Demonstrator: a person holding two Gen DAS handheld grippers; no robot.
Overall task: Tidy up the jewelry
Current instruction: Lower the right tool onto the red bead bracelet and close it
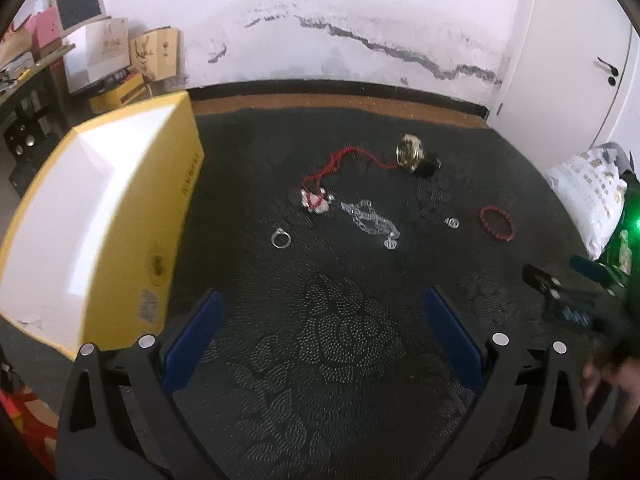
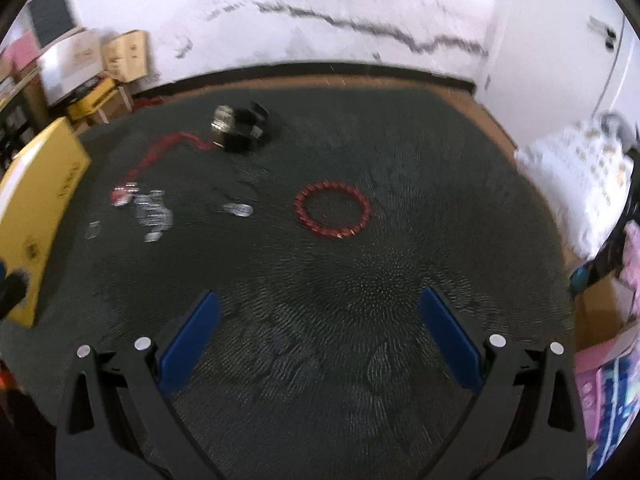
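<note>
Jewelry scattered on dark cloth [image 1: 320, 320], red bead bracelet [image 2: 334, 211], left tongs [image 1: 320, 308] and right tongs [image 2: 320, 312] spread wide, empty

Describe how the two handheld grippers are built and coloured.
Both look alike: the left gripper and right gripper each have two flat blue finger pads on black plastic linkage arms with triangular cutouts and round silver pivot pins. No cables or markings show.

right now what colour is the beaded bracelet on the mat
Red; the beaded bracelet shows best in the right wrist view.
</note>
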